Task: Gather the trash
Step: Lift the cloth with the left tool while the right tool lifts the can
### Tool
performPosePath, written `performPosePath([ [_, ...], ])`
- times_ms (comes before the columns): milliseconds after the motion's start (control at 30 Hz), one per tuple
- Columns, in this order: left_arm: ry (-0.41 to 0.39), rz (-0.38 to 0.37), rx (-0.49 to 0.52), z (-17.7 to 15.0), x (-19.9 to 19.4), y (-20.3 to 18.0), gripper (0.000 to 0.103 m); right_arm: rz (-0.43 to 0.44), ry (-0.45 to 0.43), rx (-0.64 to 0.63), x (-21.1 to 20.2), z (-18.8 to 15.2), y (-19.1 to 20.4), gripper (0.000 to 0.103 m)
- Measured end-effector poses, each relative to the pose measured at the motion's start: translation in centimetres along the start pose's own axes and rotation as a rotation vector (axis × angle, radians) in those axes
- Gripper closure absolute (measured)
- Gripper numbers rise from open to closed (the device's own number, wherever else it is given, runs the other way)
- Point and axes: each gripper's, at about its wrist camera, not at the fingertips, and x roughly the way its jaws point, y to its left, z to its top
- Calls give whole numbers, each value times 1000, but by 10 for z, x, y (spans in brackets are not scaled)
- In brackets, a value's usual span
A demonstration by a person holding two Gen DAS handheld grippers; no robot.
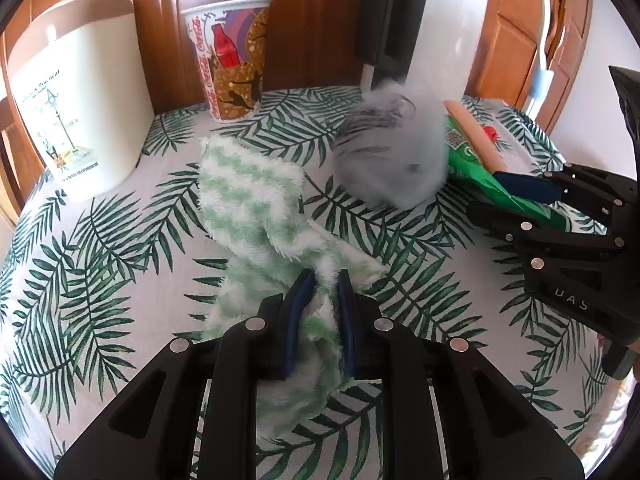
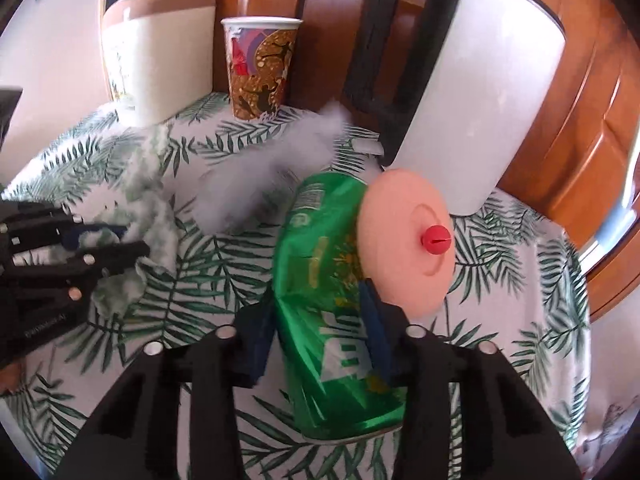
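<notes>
A fluffy green-and-white cloth (image 1: 248, 196) lies crumpled on the leaf-print tablecloth (image 1: 100, 280). My left gripper (image 1: 325, 280) is shut on its near end, with pile bulging between the blue pads. In the right wrist view a crushed green can (image 2: 320, 248) lies on its side. My right gripper (image 2: 316, 304) is shut on it, one pad pressed against each side. A peach lid with a red knob (image 2: 408, 240) leans against the can's far right side. A paper cola cup (image 1: 232, 60) stands upright at the back.
A cream bin (image 1: 80, 92) stands at the back left, beside the cup. A white jug with a black handle (image 2: 480, 80) stands at the back right. A blurred grey fluffy ball (image 1: 392, 156) lies between cloth and can. Wooden panelling rises behind the table.
</notes>
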Motion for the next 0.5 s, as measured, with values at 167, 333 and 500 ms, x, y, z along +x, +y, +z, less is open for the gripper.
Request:
performPosePath([
  [167,-9,-34,-11,-4,-3,3,86,100,-57,30,-19,-7,-2,77],
  [333,-7,-50,-4,-9,-8,-1,86,159,-82,4,-32,-17,5,78],
  [500,-9,-76,-13,-14,-13,-3,86,177,-89,10,-40,-21,5,78],
])
